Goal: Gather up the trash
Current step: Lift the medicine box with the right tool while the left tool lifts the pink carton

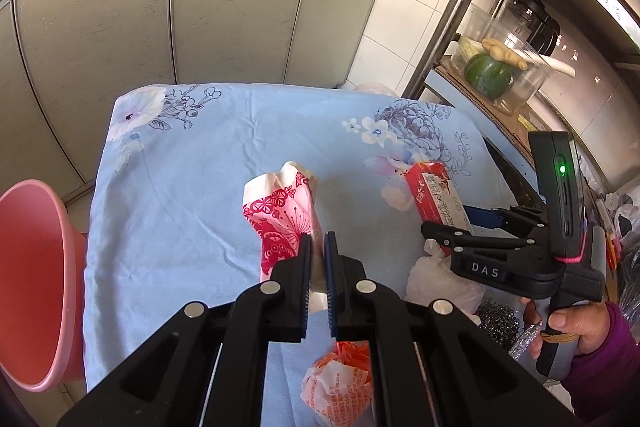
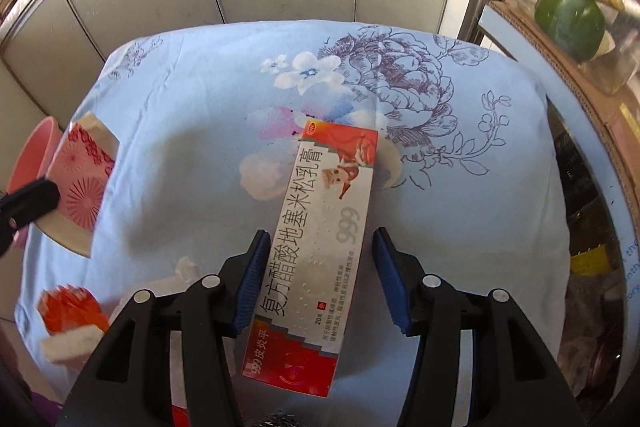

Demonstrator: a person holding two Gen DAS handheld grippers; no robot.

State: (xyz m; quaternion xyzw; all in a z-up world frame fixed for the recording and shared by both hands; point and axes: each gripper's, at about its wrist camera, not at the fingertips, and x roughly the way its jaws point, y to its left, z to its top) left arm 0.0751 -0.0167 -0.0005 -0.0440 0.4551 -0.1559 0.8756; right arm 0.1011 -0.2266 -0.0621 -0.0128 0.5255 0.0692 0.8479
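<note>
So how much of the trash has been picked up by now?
Nothing visibly binned yet. In hand: the left gripper is shut on the pink paper packet; the right gripper is open around the red-and-white box. Left: the orange wrapper and white plastic bag, with the pink bin beside the table.

Left tool (image 1: 318,259) jaws nearly closed, right tool (image 2: 318,279) jaws spread wide
</note>
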